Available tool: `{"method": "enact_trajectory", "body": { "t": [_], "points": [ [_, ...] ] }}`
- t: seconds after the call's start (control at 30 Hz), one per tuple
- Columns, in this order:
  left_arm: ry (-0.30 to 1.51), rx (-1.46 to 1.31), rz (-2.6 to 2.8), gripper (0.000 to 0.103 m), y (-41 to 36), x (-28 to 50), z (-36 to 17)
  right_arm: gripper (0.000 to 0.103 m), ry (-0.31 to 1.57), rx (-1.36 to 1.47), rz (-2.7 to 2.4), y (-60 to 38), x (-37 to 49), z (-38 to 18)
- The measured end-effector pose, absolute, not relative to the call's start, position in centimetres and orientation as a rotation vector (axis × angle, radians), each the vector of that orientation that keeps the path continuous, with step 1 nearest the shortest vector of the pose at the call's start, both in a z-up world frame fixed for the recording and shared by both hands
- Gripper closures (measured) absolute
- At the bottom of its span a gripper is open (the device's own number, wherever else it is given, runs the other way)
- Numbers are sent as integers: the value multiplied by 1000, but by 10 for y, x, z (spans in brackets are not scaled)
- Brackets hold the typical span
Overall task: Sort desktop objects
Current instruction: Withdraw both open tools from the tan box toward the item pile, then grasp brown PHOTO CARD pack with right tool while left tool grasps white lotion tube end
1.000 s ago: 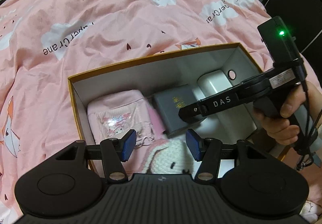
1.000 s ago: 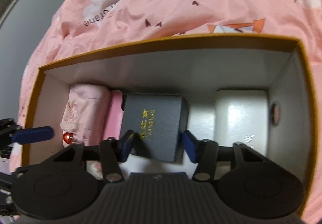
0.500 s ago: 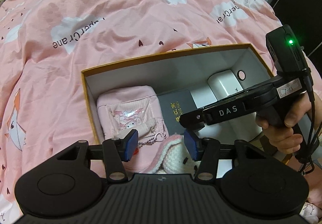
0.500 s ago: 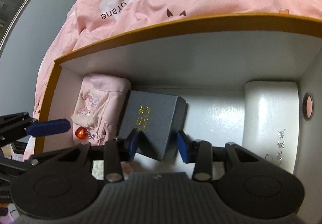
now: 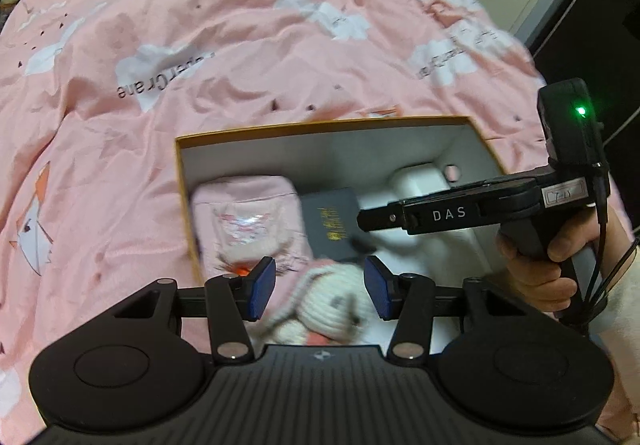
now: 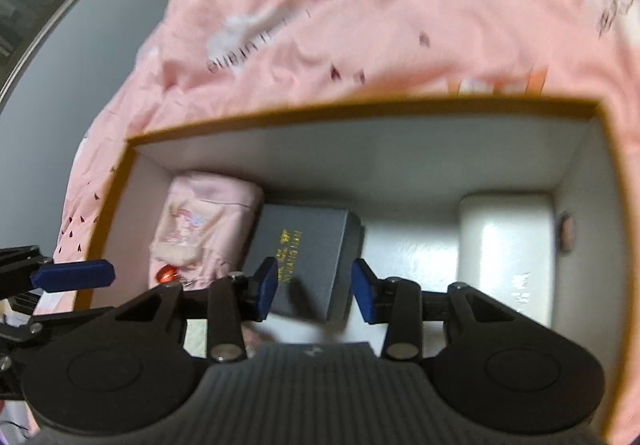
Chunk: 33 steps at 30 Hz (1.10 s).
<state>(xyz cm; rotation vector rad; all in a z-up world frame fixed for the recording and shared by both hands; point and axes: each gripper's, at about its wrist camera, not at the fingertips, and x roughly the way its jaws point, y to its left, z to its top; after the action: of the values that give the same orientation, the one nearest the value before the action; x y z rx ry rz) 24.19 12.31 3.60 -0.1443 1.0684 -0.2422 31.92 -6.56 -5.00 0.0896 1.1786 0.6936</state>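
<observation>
From your left gripper (image 5: 319, 287), jaws apart, just narrowed, grip nothing above the plush toy (image 5: 334, 305) in the box (image 5: 320, 127) on the bed (image 5: 200, 45). From your right gripper (image 6: 314, 290), jaws part-open, empty, hang over the dark case (image 6: 306, 245) between pink pouch (image 6: 204, 221) and white case (image 6: 506, 241).

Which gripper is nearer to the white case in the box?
Right. The right gripper hangs over the dark box, beside the white case. The left gripper is above the plush toy, further away.
</observation>
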Motion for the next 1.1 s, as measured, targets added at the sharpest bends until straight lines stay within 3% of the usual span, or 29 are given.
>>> {"method": "enact_trajectory", "body": {
  "t": [0.27,0.53,0.57,0.63,0.8,1.1],
  "points": [
    [991,-139,-324,48,91,185,60,59,971,97,664,-133,249,3],
    [987,-82,-376,48,58,131,45,60,916,43,549,-195,170,3],
    [993,-71,-387,48,52,127,41,65,881,1,520,-198,161,3],
    [1008,-40,-410,48,39,120,31,65,822,-88,491,-200,144,5],
    [1007,74,-466,48,-1,101,10,65,893,-89,575,-203,120,-4],
    [967,376,-484,48,-53,96,-27,66,1002,-215,505,-204,123,-69]
  ]
}}
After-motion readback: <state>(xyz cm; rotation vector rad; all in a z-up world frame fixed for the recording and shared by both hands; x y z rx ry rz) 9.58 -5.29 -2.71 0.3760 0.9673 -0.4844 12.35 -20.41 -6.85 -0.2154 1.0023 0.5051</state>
